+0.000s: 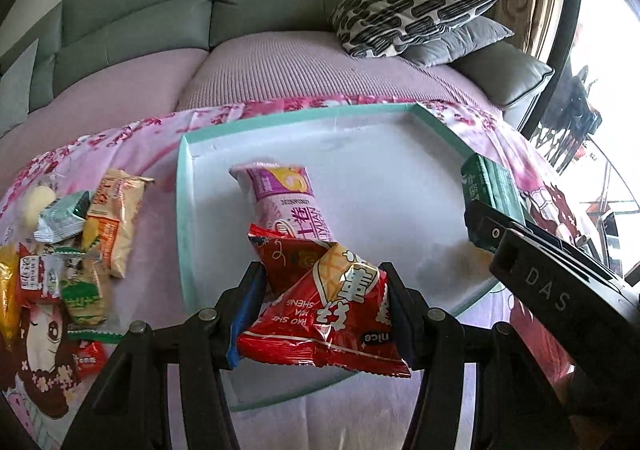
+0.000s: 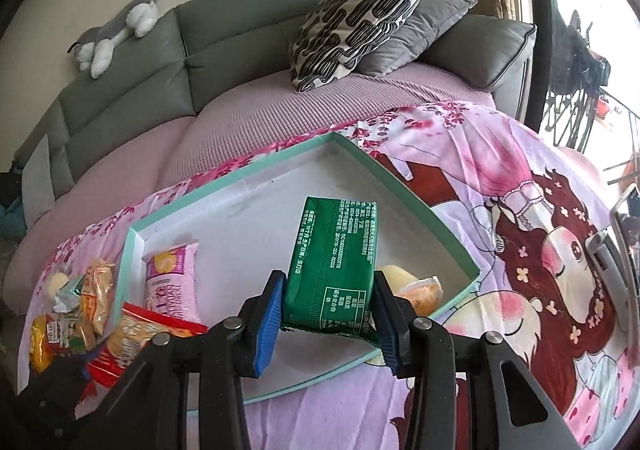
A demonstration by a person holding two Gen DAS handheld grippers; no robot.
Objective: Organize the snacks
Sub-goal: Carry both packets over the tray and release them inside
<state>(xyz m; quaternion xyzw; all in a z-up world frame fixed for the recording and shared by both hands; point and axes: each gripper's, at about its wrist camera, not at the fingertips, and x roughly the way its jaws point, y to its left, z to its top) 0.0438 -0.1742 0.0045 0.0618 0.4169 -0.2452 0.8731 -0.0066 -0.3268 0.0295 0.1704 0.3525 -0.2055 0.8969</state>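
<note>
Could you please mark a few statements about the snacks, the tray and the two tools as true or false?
1. The left tool grips a red snack bag. True.
2. The right tool is empty. False: it is clamped on a green packet.
3. A pink packet lies inside the teal-rimmed tray. True.
4. The loose snack pile sits inside the tray. False: it lies on the cloth beside it.
</note>
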